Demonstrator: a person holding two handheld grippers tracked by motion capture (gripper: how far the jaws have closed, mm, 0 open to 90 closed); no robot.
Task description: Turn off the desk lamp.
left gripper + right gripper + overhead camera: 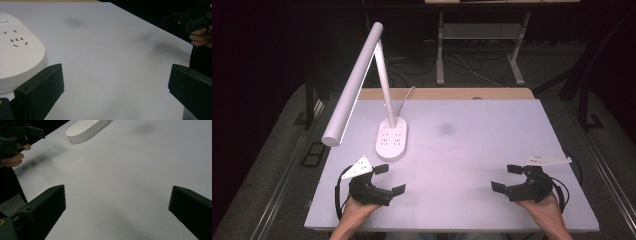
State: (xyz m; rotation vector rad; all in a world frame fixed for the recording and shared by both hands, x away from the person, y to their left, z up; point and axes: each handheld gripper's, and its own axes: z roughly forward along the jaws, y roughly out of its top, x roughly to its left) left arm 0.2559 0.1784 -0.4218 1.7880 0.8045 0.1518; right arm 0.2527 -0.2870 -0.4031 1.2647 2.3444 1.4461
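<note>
A white desk lamp (362, 75) stands on an oval base with socket holes (392, 139) at the table's left middle; the same base (17, 55) lies just left of my left gripper's jaws, and the base (86, 128) is far off in the right gripper view. My left gripper (389, 179) is held low near the front left, open, nothing between its jaws (115, 92). My right gripper (507, 178) is at the front right, also open and empty (117, 212). Both point toward the table's middle.
The white table top (462, 150) has a faint dark smudge (445, 129) near its centre. A wooden strip runs along the far edge. Beyond it stand metal table legs and cables on a dark floor. The lamp's arm overhangs the left edge.
</note>
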